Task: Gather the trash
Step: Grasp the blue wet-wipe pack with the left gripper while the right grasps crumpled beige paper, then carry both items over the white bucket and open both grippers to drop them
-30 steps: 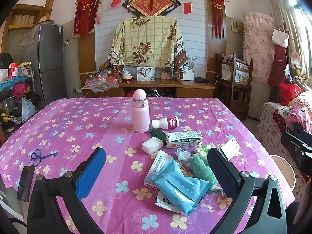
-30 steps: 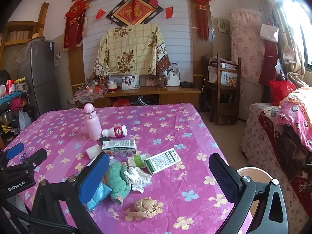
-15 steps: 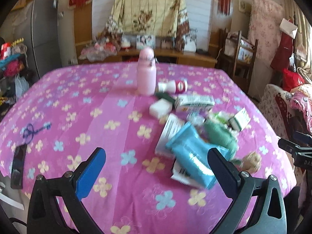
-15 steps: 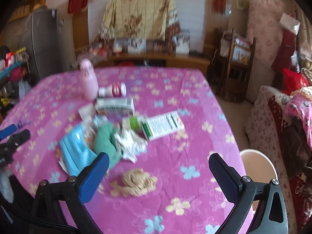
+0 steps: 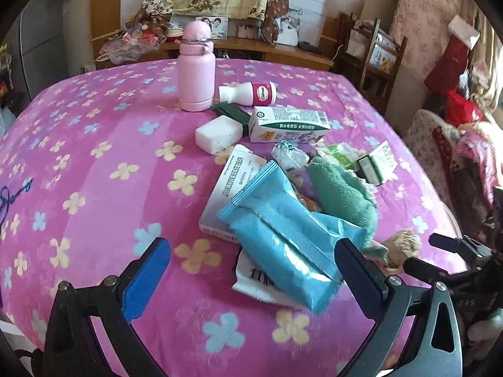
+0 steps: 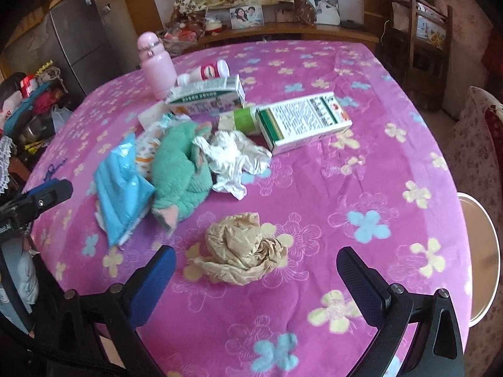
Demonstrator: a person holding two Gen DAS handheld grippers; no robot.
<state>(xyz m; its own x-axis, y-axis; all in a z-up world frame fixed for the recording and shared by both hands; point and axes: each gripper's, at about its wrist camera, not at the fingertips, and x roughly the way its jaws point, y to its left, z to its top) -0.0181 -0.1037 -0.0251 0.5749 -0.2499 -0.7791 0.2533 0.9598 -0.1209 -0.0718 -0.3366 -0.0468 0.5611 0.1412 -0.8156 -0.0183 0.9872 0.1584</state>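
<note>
1. Right gripper (image 6: 254, 270): released, jaws spread wide and empty, held low over the near edge of the table (image 6: 393, 169). The crumpled tan paper wad (image 6: 243, 257) lies between the fingertips' lines, just ahead, so the spread likely suits closing on it.
2. Left gripper (image 5: 251, 264): also released and empty, jaws wide. The blue foil packet (image 5: 283, 238) lies between and just ahead of the fingers, resting on a white printed sheet (image 5: 251, 278).
3. Trash cluster, toward the table's middle: green plush cloth (image 6: 179, 169) touching the blue packet; crumpled white wrapper (image 6: 232, 157) beside it; green-and-white medicine box (image 6: 301, 122) and a milk carton (image 5: 289, 124) farther in.
4. Far side: upright pink flask (image 5: 196, 69), a small white bottle (image 5: 248, 92) lying on its side, and a white block (image 5: 218, 133).
5. Judgement: collection has barely begun; nothing is grasped.
</note>
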